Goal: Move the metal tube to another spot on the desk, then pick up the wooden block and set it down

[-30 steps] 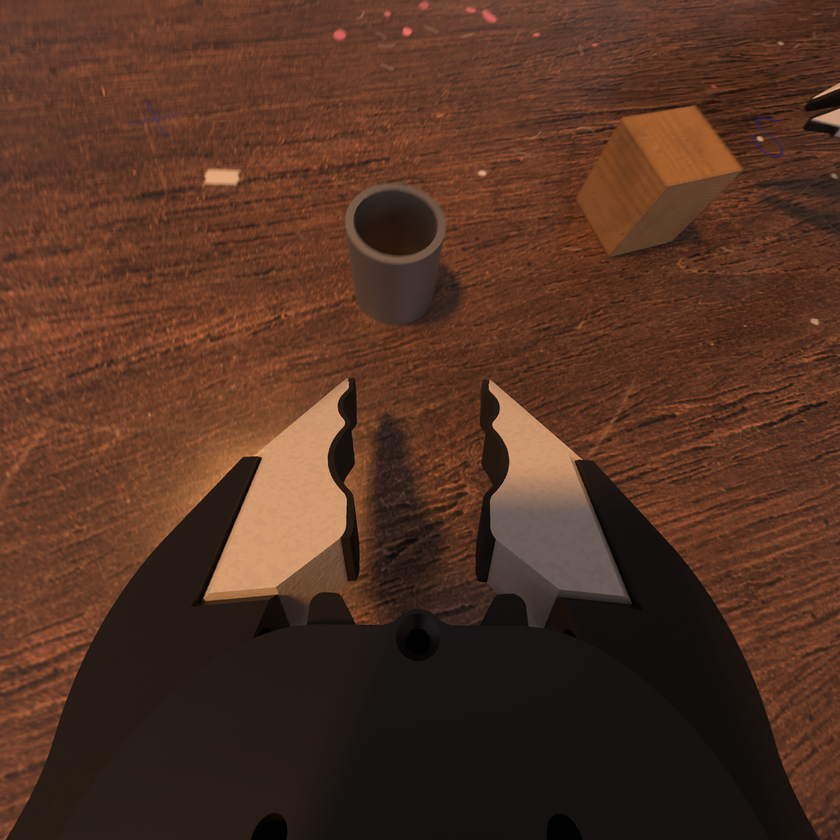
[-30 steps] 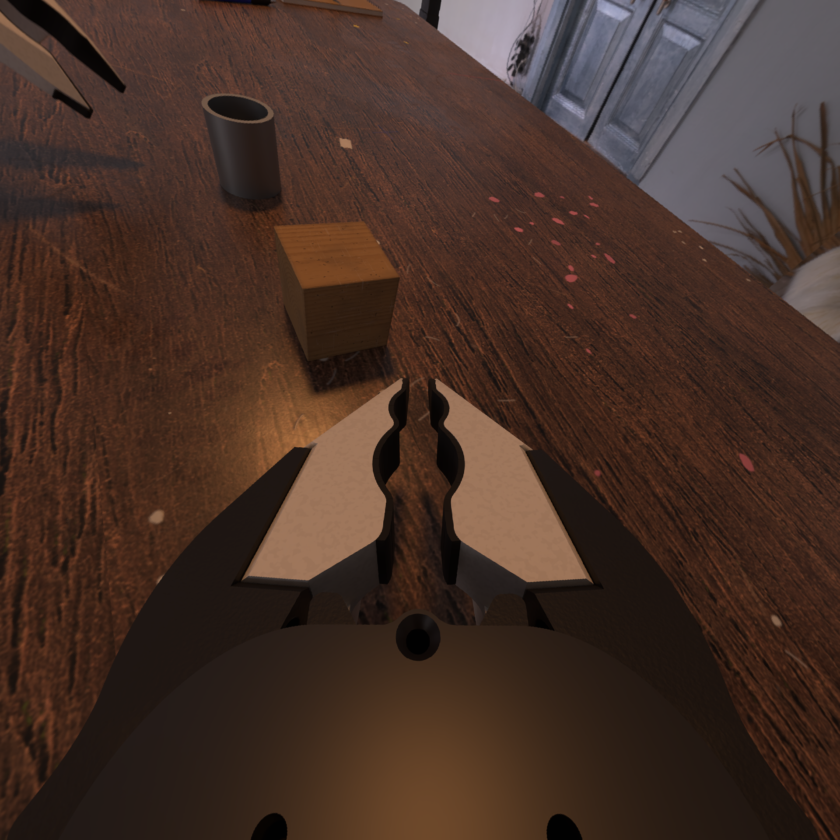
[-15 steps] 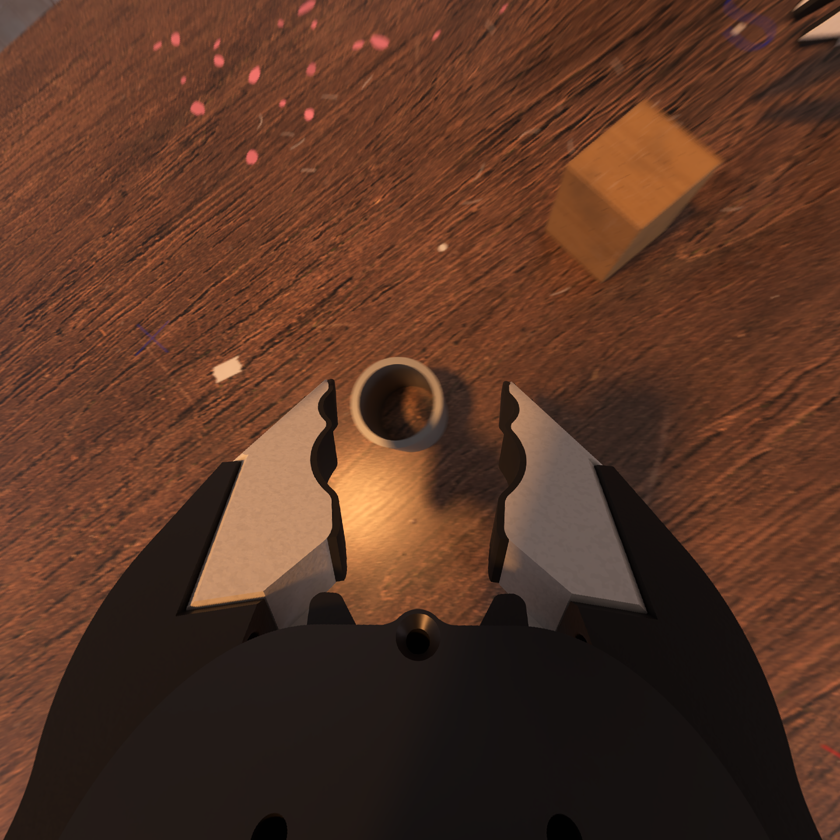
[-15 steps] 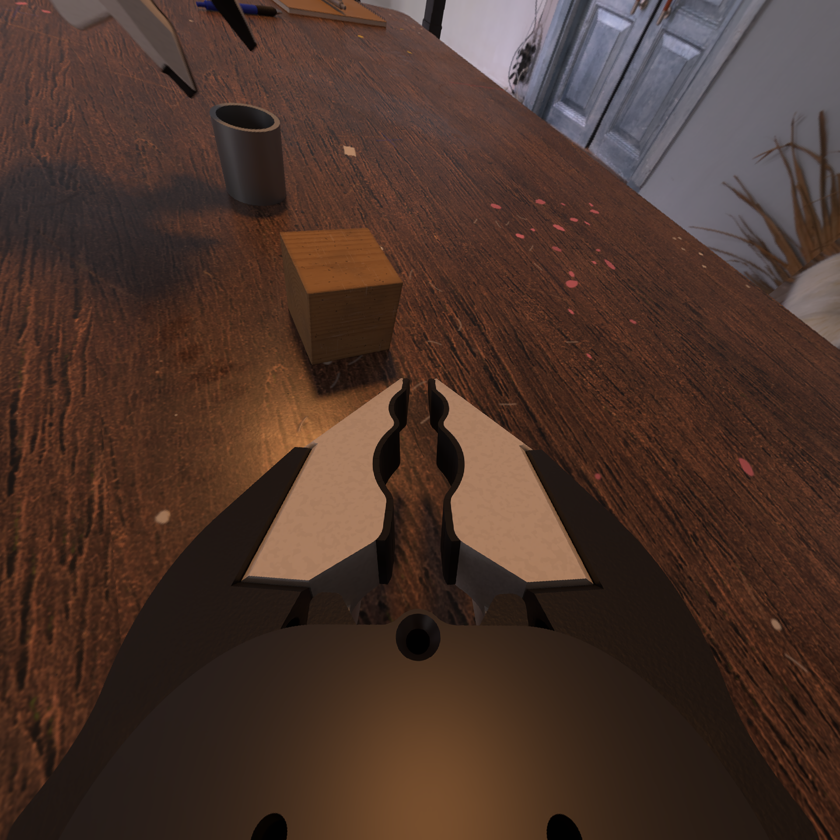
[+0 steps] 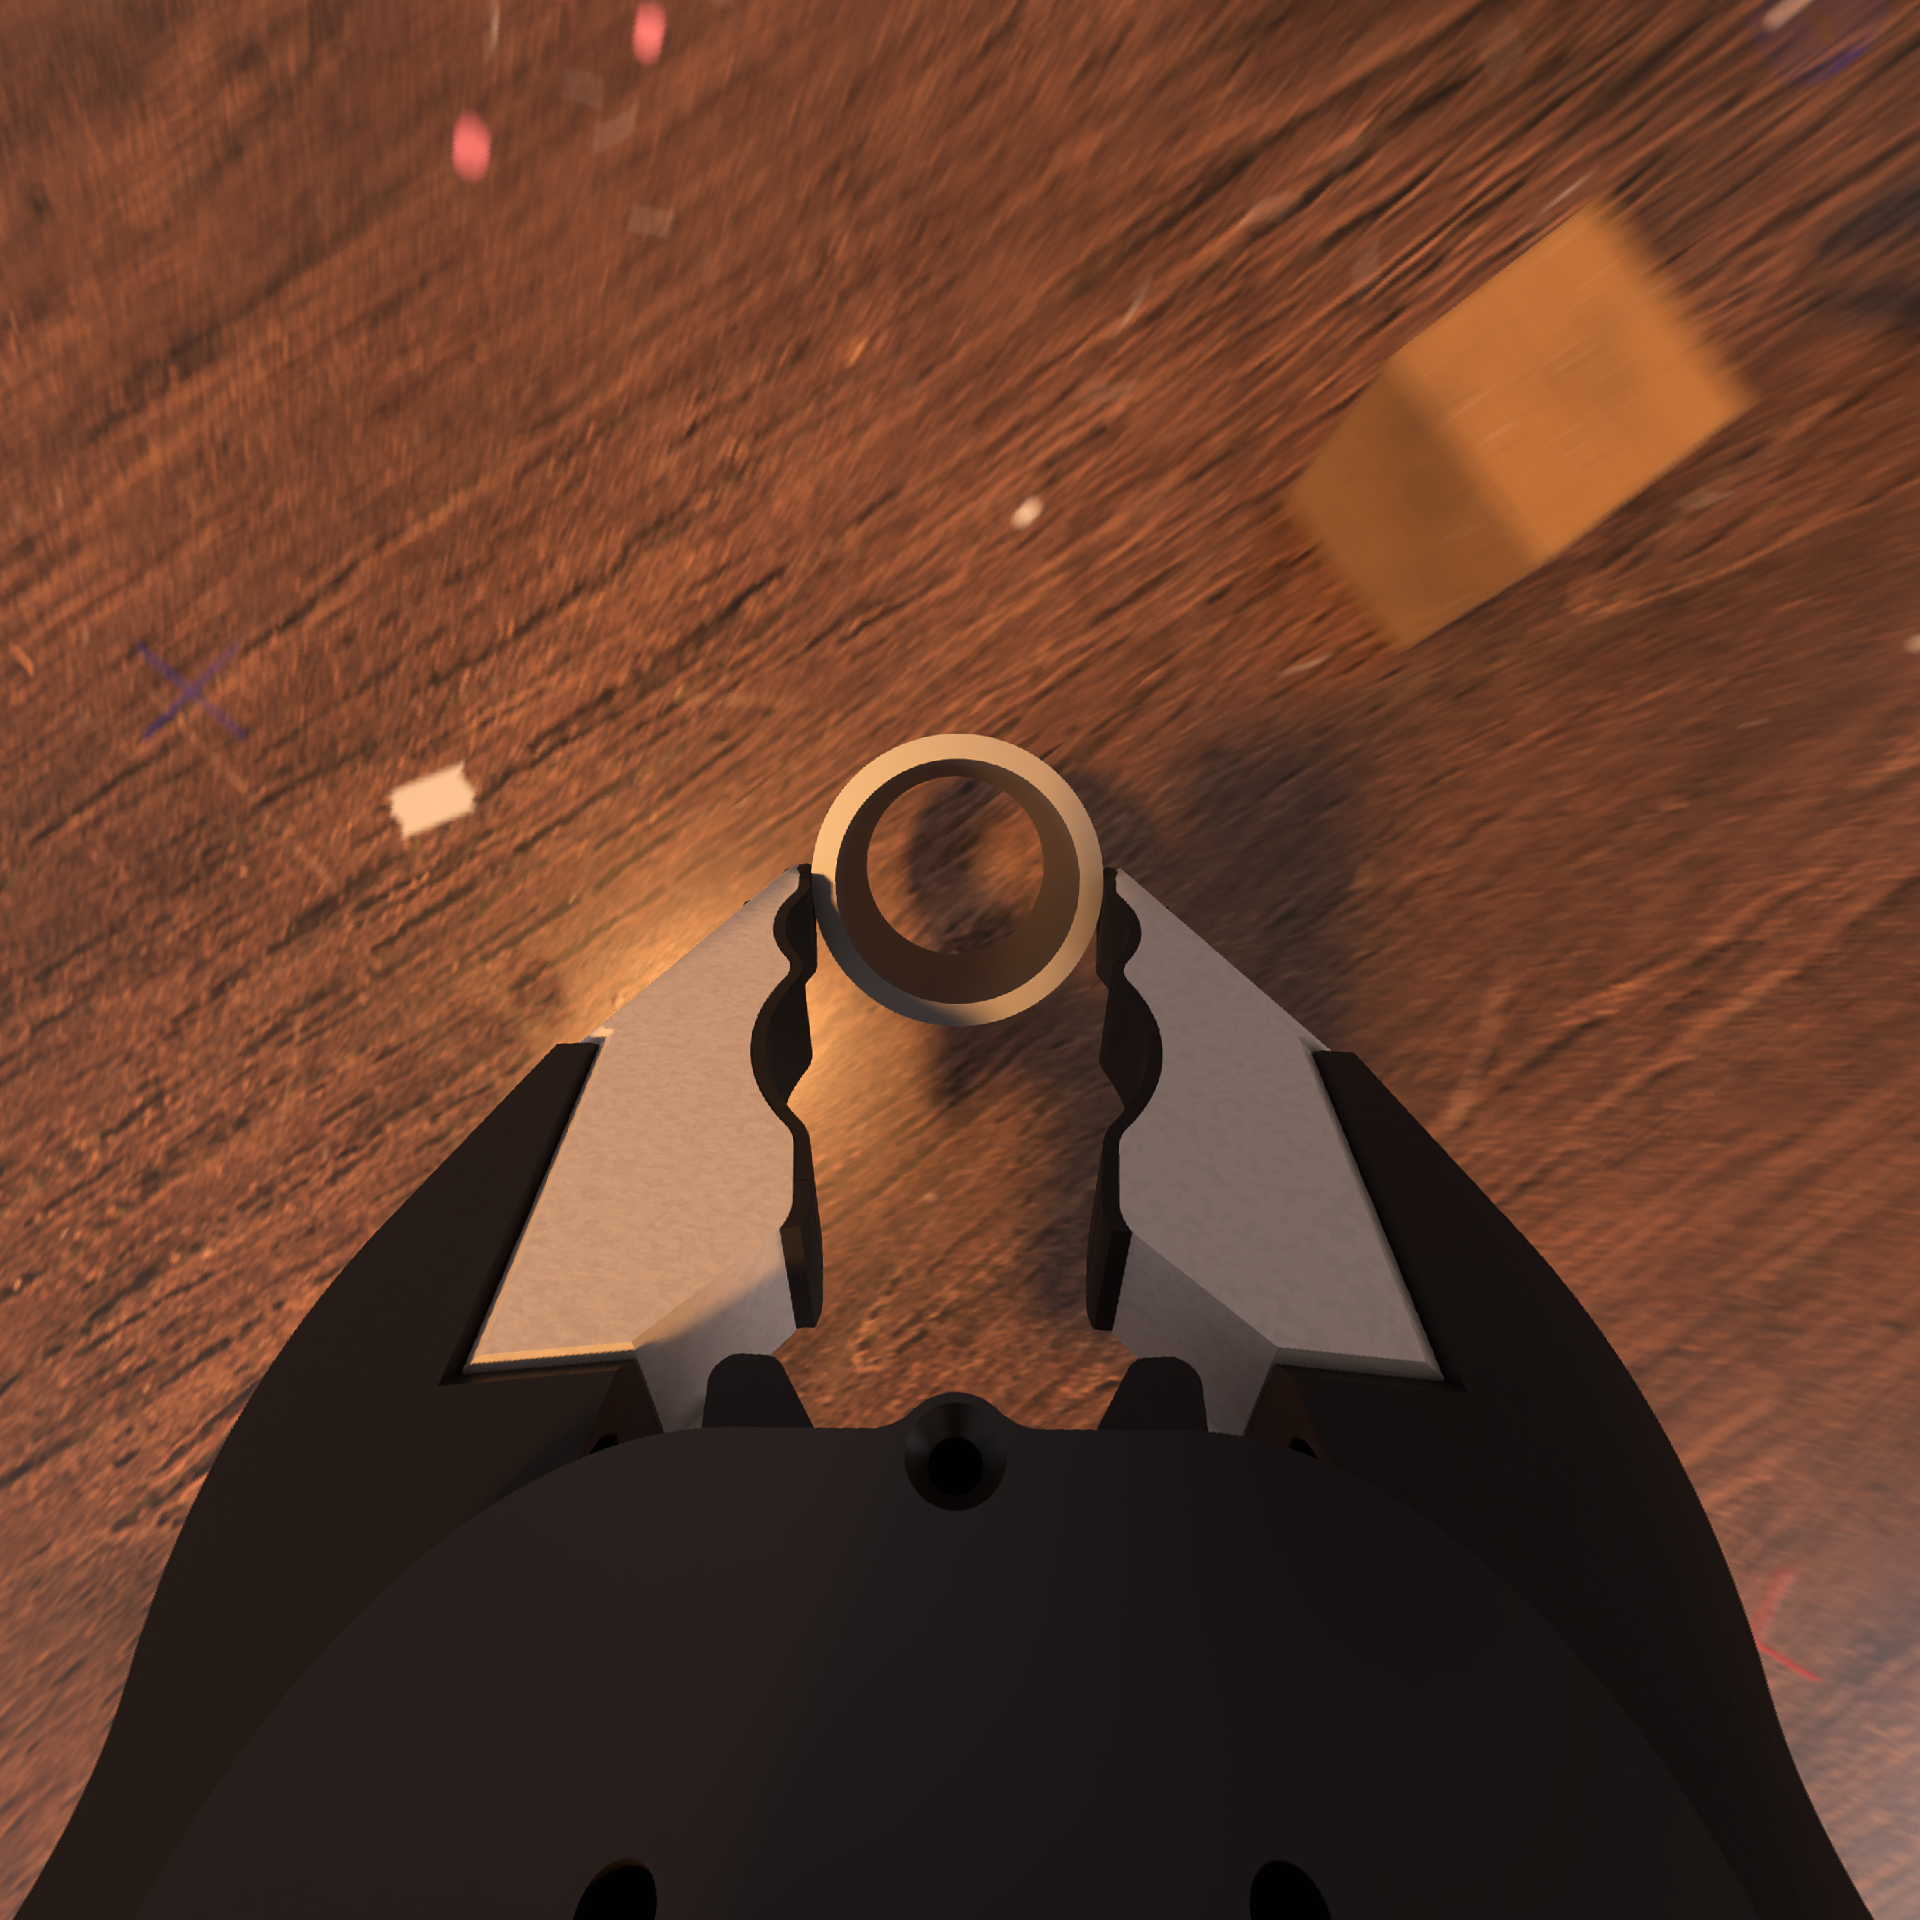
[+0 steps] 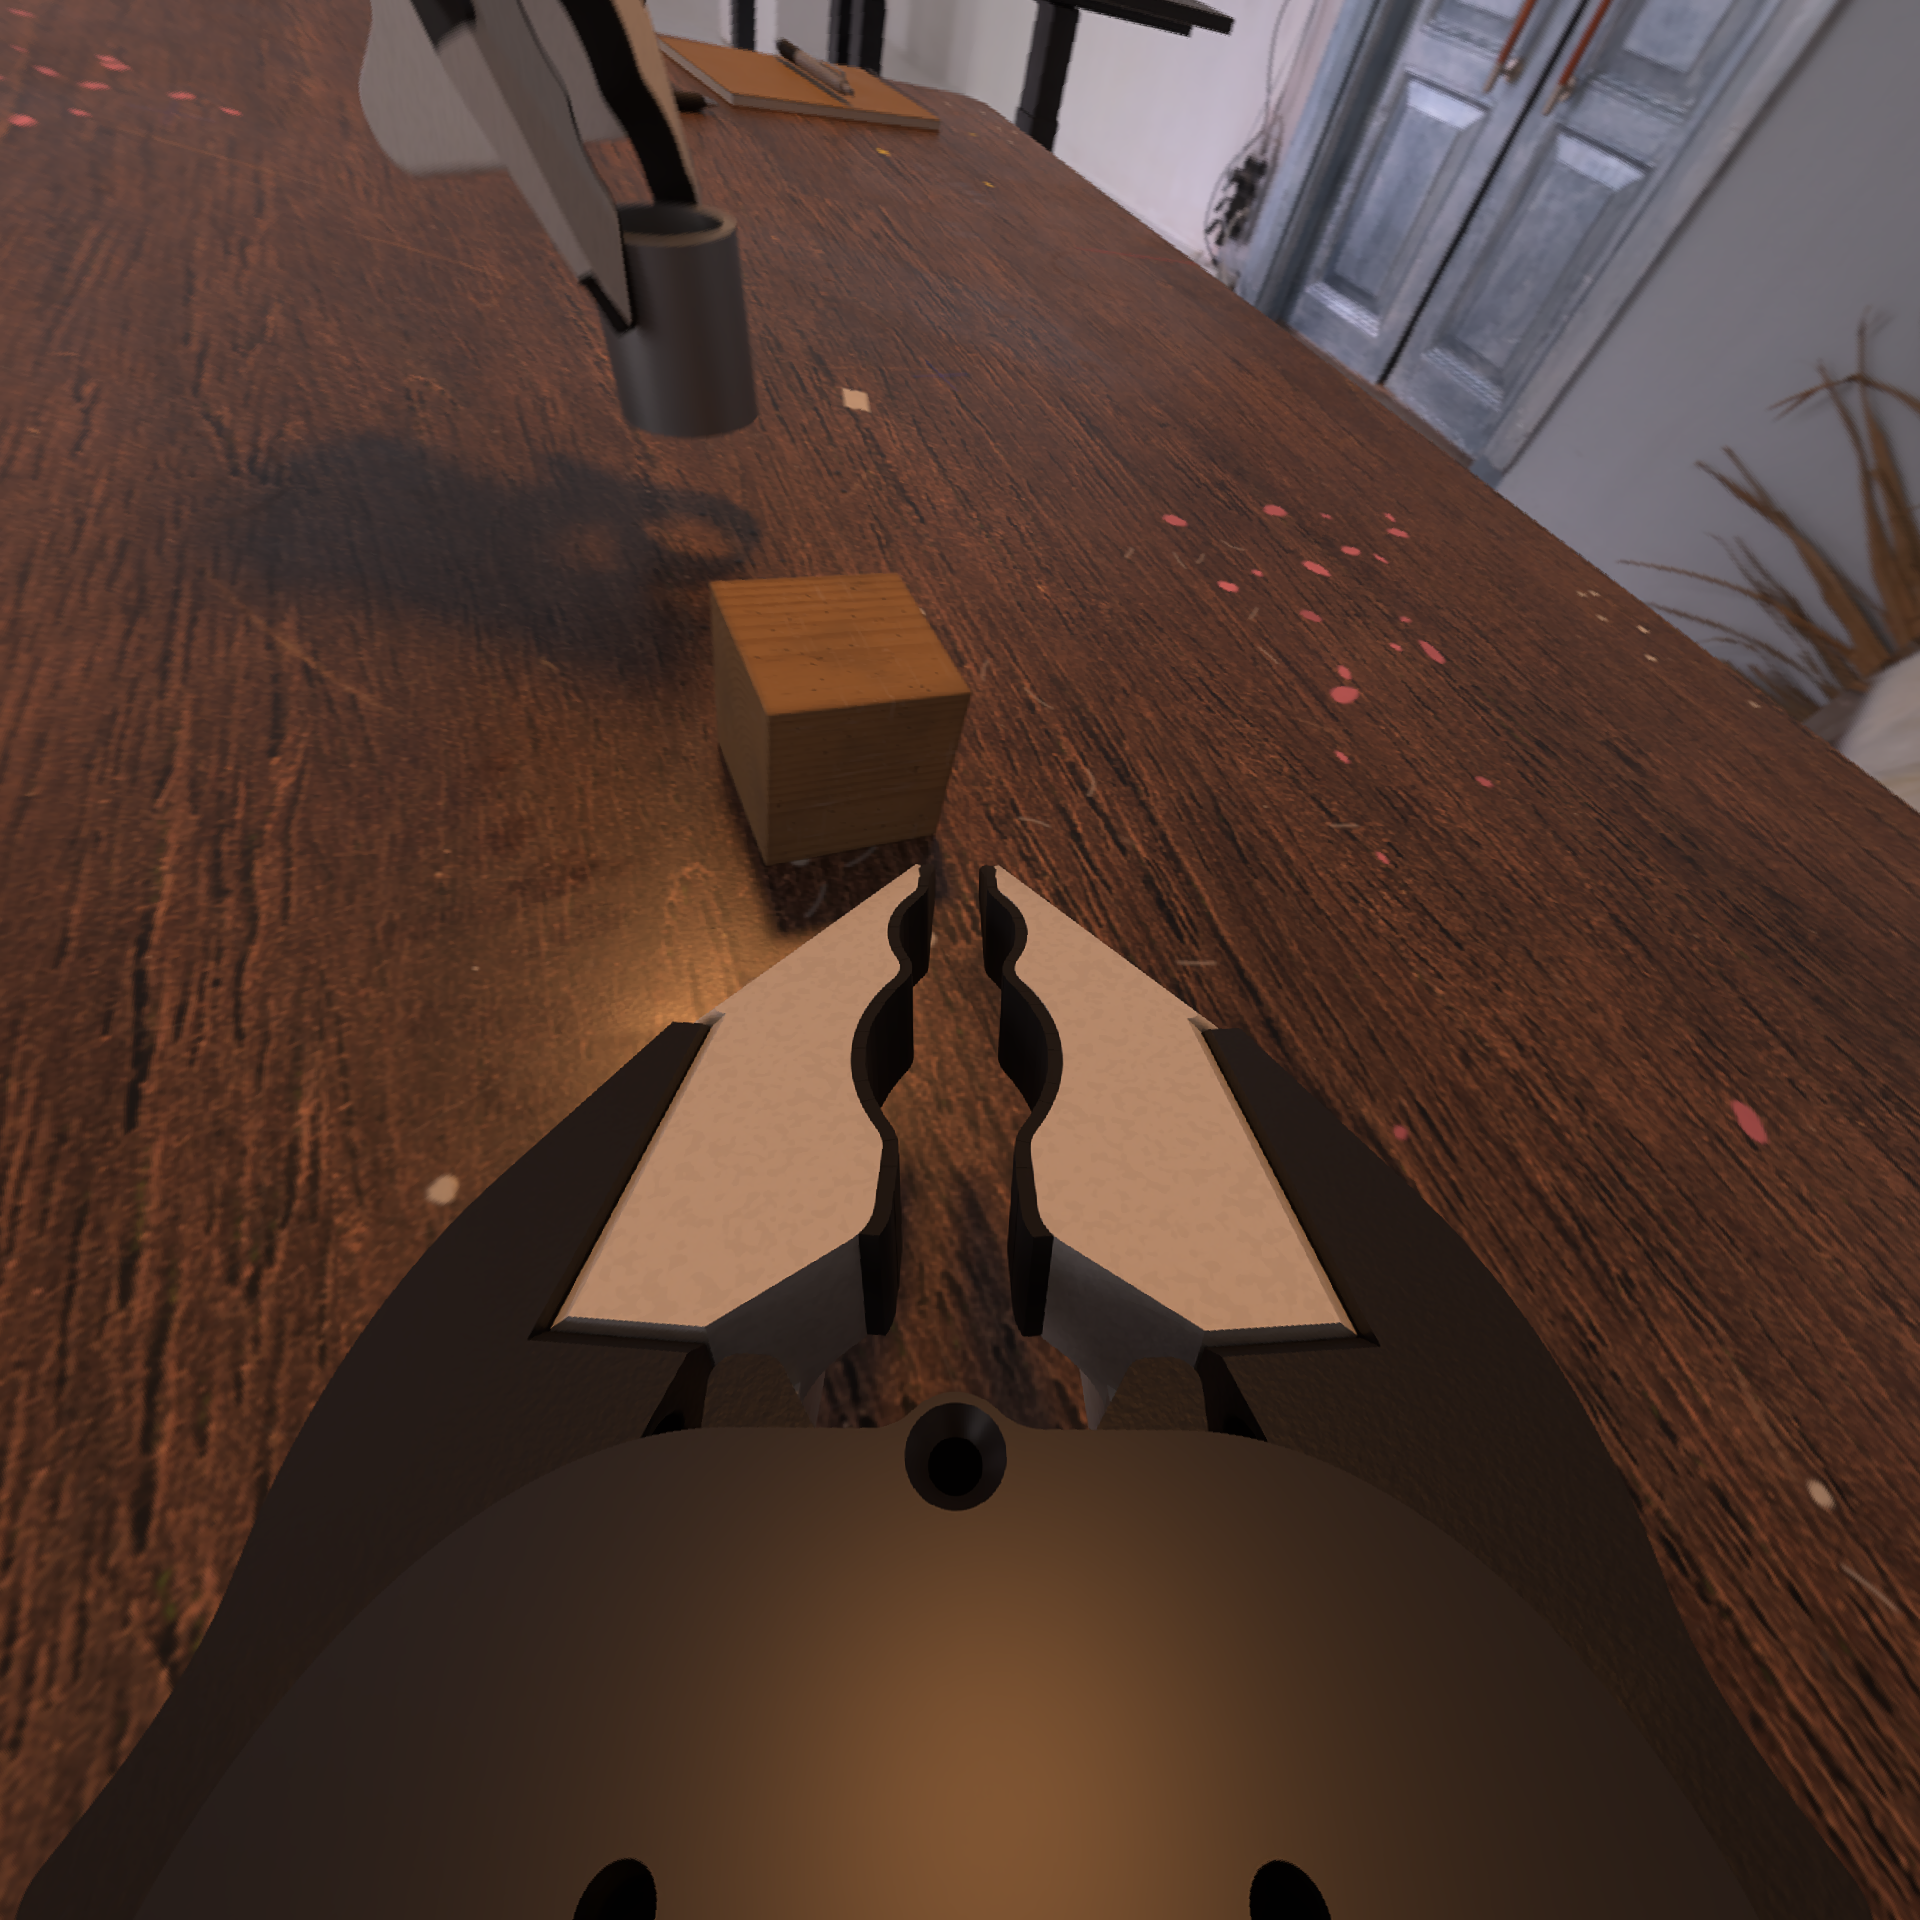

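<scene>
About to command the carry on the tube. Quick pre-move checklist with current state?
1. Left gripper jaws on both sides of the metal tube: ok, the rim sits between the fingertips.
2. Tube off the desk: ok, the right wrist view shows a gap and a shadow beneath it.
3. Tube upright: ok.
4. Grip firmness: cannot tell; it is held only at the fingertips, near the rim.
5. Wooden block clear of the tube: ok, standing apart on the desk.
6. Right gripper out of the way: ok, jaws nearly together and empty, short of the block.
</scene>
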You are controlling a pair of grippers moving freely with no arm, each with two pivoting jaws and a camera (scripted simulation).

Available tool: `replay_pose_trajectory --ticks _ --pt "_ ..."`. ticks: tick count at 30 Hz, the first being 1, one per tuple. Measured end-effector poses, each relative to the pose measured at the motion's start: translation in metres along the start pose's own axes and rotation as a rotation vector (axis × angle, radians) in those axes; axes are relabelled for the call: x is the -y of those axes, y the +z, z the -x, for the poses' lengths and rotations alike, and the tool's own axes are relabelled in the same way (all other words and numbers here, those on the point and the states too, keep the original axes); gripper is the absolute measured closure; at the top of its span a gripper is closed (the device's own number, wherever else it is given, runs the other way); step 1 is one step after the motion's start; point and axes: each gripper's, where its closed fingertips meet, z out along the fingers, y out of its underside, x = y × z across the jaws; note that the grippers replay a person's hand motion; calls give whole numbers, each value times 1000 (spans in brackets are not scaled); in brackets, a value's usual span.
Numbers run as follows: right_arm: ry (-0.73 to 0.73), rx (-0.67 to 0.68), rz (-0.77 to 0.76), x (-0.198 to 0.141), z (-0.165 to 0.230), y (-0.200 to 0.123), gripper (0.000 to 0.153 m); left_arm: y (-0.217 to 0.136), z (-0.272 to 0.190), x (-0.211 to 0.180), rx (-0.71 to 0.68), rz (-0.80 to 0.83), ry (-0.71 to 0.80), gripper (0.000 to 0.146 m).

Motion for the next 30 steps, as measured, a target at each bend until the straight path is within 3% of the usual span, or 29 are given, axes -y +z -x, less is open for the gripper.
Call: replay_pose_trajectory --ticks 6,12,16,20,23,26,30 --pt "0 23 -8 2 5 0 144 -45 -84 28 -182 -132 108 92" --pt "6 16 -10 2 3 -1 144 -27 -175 -9 -388 14 268 92" --pt "3 12 -2 0 3 0 144 14 -168 -25 -264 150 314 92" --pt "-13 0 -7 2 2 -2 145 40 -145 -4 -160 154 341 92" --pt "1 1 -5 1 0 -2 145 44 -148 15 -212 143 341 92" --pt "14 4 -2 -1 -1 -1 145 34 -174 22 -354 128 370 92" --pt "3 10 -10 2 2 -1 145 27 -193 25 -379 83 439 92"
